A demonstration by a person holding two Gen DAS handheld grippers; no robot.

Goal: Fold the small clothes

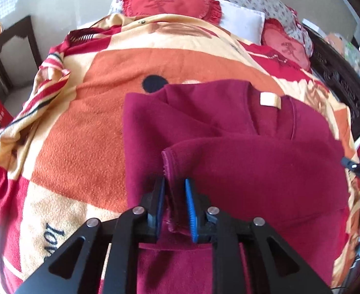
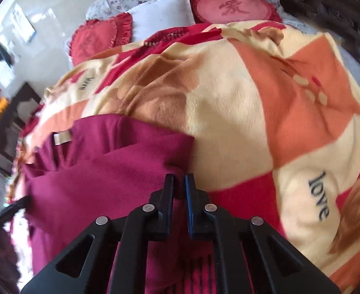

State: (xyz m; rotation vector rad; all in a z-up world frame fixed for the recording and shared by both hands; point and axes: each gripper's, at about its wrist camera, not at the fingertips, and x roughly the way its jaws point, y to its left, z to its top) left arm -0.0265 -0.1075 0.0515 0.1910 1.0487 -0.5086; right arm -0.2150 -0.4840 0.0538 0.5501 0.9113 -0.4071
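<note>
While level, both tools [image 1: 175, 183] [image 2: 179, 180] pinch garment [image 1: 253, 171] hem.

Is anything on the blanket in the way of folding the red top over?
Nothing visible is. Both the left gripper and right gripper already pinch the maroon top, and only bare blanket lies around it.

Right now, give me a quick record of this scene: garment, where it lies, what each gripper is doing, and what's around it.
garment: maroon fleece top, partly folded, neck label showing
surface: patterned fleece blanket on a bed
left gripper: shut on a hemmed edge of the top
right gripper: shut on the top's other edge
background: red heart cushions, white pillow
</note>
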